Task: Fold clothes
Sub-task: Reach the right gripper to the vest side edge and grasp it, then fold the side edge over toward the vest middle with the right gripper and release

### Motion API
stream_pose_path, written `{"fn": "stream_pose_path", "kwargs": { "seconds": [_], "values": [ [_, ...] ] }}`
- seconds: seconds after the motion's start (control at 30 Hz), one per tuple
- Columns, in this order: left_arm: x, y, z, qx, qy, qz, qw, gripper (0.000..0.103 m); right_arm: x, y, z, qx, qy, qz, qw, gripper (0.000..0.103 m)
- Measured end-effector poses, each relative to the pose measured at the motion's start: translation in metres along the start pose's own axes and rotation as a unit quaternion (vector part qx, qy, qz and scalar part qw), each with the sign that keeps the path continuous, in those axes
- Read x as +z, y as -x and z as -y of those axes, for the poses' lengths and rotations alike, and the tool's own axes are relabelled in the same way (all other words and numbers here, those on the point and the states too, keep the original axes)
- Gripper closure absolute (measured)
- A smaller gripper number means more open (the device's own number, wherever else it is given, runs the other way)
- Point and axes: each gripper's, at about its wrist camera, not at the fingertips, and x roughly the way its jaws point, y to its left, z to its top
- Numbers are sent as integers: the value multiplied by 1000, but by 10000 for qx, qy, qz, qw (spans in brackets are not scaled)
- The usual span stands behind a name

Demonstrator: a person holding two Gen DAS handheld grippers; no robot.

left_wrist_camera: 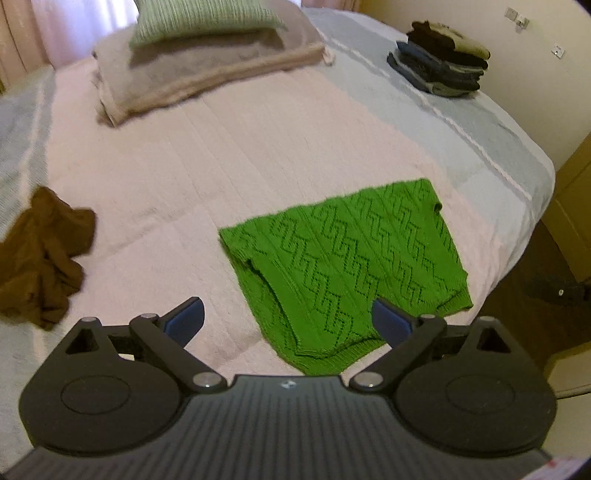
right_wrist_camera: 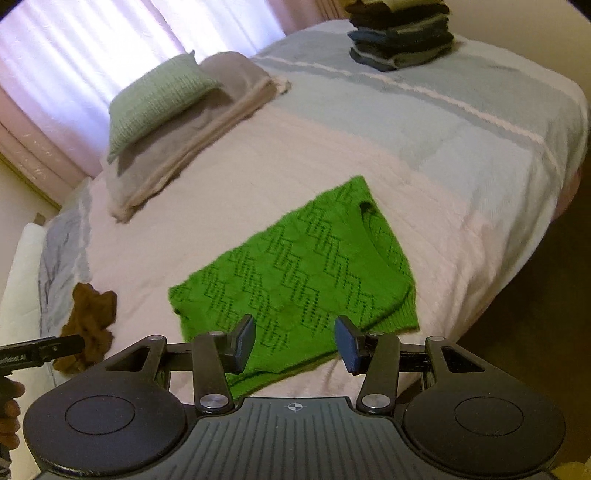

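Note:
A bright green knit sweater (left_wrist_camera: 343, 266) (right_wrist_camera: 295, 273) lies folded flat on the pale pink bedspread (left_wrist_camera: 184, 166) (right_wrist_camera: 258, 155), near the bed's front edge. My left gripper (left_wrist_camera: 288, 317) hovers open above the sweater's near left part, its fingers wide apart and holding nothing. My right gripper (right_wrist_camera: 295, 339) is open too, just above the sweater's near edge, with nothing between its blue pads. A crumpled brown garment (left_wrist_camera: 40, 254) (right_wrist_camera: 88, 325) lies loose at the left.
A stack of folded dark clothes (left_wrist_camera: 439, 62) (right_wrist_camera: 400, 37) sits at the far right corner. A green cushion (left_wrist_camera: 199, 18) (right_wrist_camera: 155, 99) rests on a folded beige blanket (left_wrist_camera: 199, 74) (right_wrist_camera: 184, 140). The bed edge drops to dark floor (left_wrist_camera: 517, 302) on the right. A hand (right_wrist_camera: 9, 413) shows at the left.

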Motion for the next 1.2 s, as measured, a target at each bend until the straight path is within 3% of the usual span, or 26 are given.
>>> {"fn": "stream_pose_path", "kwargs": {
  "seconds": [0.3, 0.6, 0.73, 0.87, 1.03, 1.13, 1.2],
  "values": [
    [-14, -91, -13, -281, 283, -140, 9991, 10, 6, -77, 68, 209, -159, -203, 9994, 58],
    [-43, -171, -41, -323, 1198, 14, 9923, 11, 24, -172, 170, 491, -376, -198, 9979, 58],
    [-56, -190, -50, -259, 1823, -20, 9829, 11, 35, -208, 204, 981, -643, -376, 9924, 58],
    [-66, -194, -53, -268, 2292, -9, 9730, 11, 41, -232, 224, 2030, -1144, -593, 9707, 58],
    [-72, -198, -53, -156, 2553, 40, 9667, 11, 42, -253, 228, 2567, -1229, -747, 9557, 59],
    [-72, -200, -55, -82, 2641, 104, 9644, 11, 44, -258, 221, 2762, -1130, -814, 9510, 69],
    [-71, -200, -58, 62, 2601, 119, 9655, 11, 44, -259, 218, 2613, -1085, -820, 9556, 83]
  ]
}}
